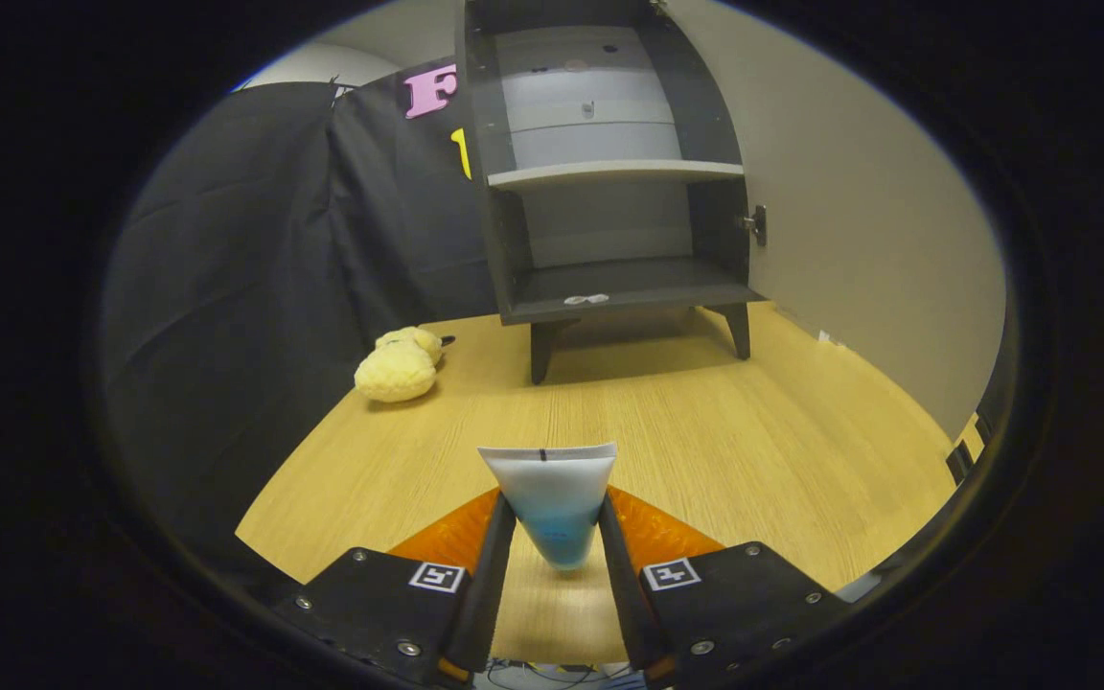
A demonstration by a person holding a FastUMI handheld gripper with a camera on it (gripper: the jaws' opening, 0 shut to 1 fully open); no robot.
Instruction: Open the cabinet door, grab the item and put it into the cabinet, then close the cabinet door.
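The gripper (554,522) holds a tube (552,498) between its 2 fingers, which press on the tube's sides from left and right. The jaws stand narrowly apart, no wider than the tube's lower body. The tube's flat crimped end points away from the gripper, toward the cabinet (609,172), and its blue lower part sits deepest between the fingers. It hangs above the table (705,431), not touching the wood.

The cabinet stands at the far side of the table, well beyond the tube and straight ahead of it. Its door (859,220) is swung open to the cabinet's right, knob (755,224) beside the frame. Inside, 1 shelf (614,172) splits it into 2 compartments. A plush toy (401,366) lies on the table left of the cabinet's legs.
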